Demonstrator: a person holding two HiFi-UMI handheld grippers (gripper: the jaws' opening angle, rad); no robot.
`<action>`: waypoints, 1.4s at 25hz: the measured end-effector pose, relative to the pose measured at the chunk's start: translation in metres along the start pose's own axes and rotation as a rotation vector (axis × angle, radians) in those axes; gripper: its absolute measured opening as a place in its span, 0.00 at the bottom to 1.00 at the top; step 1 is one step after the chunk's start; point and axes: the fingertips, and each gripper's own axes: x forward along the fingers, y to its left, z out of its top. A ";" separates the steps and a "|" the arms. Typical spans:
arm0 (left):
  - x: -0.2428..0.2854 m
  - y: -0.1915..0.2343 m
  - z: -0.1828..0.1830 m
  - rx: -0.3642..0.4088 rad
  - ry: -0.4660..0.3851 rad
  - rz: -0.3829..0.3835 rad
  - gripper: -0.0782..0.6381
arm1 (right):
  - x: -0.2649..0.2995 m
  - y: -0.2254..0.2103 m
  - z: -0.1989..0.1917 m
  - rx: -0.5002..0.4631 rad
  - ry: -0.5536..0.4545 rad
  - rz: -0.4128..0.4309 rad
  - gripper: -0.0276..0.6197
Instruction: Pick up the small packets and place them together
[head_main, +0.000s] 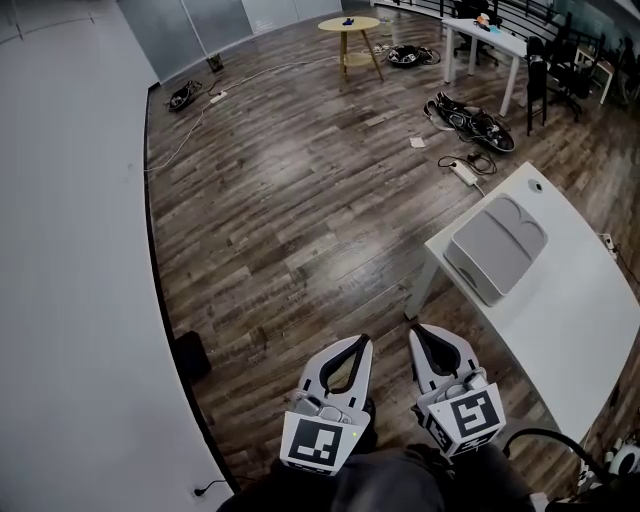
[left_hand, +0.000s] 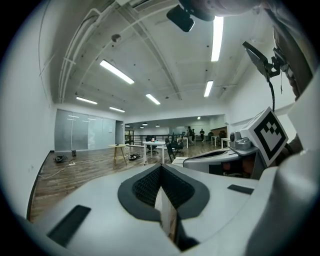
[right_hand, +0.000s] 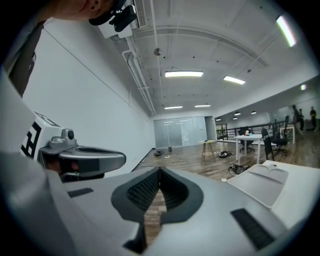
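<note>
The left gripper (head_main: 360, 342) and right gripper (head_main: 413, 327) are held side by side, nearly level, beside the table (head_main: 585, 310). Both have their jaws together and hold nothing.

Left tool (head_main: 363, 343): held low in front of the body, pointing forward and close to level. Its jaws meet at the tips (left_hand: 161, 168).
Right tool (head_main: 413, 327): just beside the left one and pointing the same way. Its jaws are closed tip to tip (right_hand: 160, 170) with nothing between them.
Spacing: side by side, near each other but not touching.
Marker cubes (head_main: 320, 441): one at the rear of each tool, facing up.
Arms: only dark clothing (head_main: 400, 482) shows, at the bottom edge of the head view.
</note>
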 end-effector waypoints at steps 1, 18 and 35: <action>0.003 0.007 0.000 -0.001 -0.002 -0.009 0.09 | 0.006 0.001 0.001 -0.004 0.001 -0.007 0.05; 0.078 0.052 -0.003 0.024 0.006 -0.148 0.09 | 0.066 -0.054 0.014 0.000 -0.033 -0.157 0.05; 0.230 0.085 -0.024 0.010 0.108 -0.361 0.09 | 0.143 -0.173 0.009 0.082 -0.001 -0.363 0.05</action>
